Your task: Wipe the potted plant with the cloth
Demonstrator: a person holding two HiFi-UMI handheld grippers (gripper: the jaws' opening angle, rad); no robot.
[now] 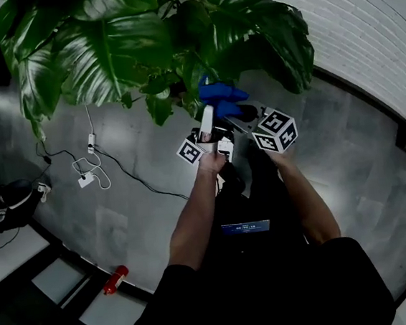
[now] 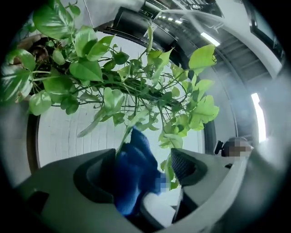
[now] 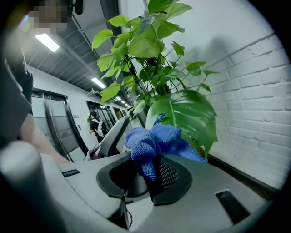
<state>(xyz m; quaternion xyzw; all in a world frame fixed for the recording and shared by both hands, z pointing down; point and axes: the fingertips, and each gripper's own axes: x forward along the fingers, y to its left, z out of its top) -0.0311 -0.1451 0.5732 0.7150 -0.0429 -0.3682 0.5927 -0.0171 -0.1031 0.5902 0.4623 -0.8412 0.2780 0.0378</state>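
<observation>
The potted plant (image 1: pixel 140 42) spreads big dark leaves across the top of the head view. A blue cloth (image 1: pixel 219 96) is held up just under its lower leaves. My right gripper (image 3: pixel 152 170) is shut on the cloth (image 3: pixel 154 139), which bunches above the jaws against a large leaf (image 3: pixel 184 113). My left gripper (image 2: pixel 141 168) has its jaws wide apart, and the cloth (image 2: pixel 134 168) and a small leaf (image 2: pixel 169 166) lie between them. In the head view the left gripper (image 1: pixel 206 122) and right gripper (image 1: pixel 241 114) meet at the cloth. The pot is hidden.
A white brick wall (image 1: pixel 362 26) runs behind the plant on the right. Cables and a white power strip (image 1: pixel 88 179) lie on the grey floor at left, and a red cylinder (image 1: pixel 116 279) lies lower left. A person (image 3: pixel 94 125) stands far off.
</observation>
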